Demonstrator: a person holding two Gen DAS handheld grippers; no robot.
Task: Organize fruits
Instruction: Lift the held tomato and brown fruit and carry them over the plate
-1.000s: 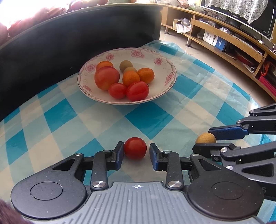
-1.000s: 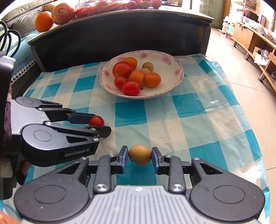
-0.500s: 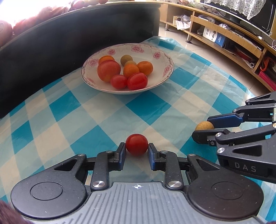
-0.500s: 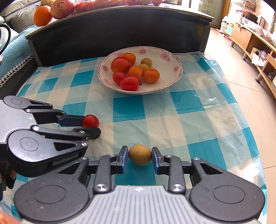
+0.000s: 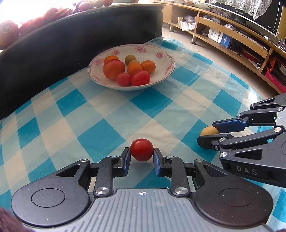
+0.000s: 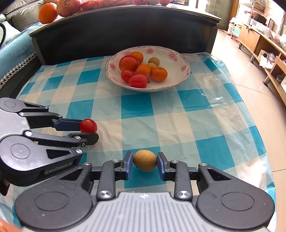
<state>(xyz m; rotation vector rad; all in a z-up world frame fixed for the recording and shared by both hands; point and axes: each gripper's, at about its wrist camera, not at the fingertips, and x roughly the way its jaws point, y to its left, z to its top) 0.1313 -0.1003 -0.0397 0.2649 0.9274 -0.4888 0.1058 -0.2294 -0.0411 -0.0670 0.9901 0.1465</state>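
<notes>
My left gripper (image 5: pixel 141 154) is shut on a small red tomato (image 5: pixel 141 149), held just above the checked cloth. In the right wrist view that tomato (image 6: pixel 88 125) shows at the left between the left gripper's (image 6: pixel 89 133) blue pads. My right gripper (image 6: pixel 144 162) is shut on a tan, speckled round fruit (image 6: pixel 144 160); the left wrist view shows this fruit (image 5: pixel 209 131) at the right edge. Further back stands a white floral bowl (image 5: pixel 162 59) (image 6: pixel 178 58) with several tomatoes, oranges and small greenish-brown fruits.
A blue and white checked cloth (image 6: pixel 178 114) covers the low table. A dark raised board (image 6: pixel 125 30) stands behind the bowl, with an orange (image 6: pixel 48 13) and other fruit on its top. Tiled floor and wooden shelving (image 5: pixel 241 41) lie to the right.
The left gripper closed its pads onto the red tomato and lifted it slightly while drawing back from the bowl. The right gripper kept its hold on the tan fruit and barely moved.
</notes>
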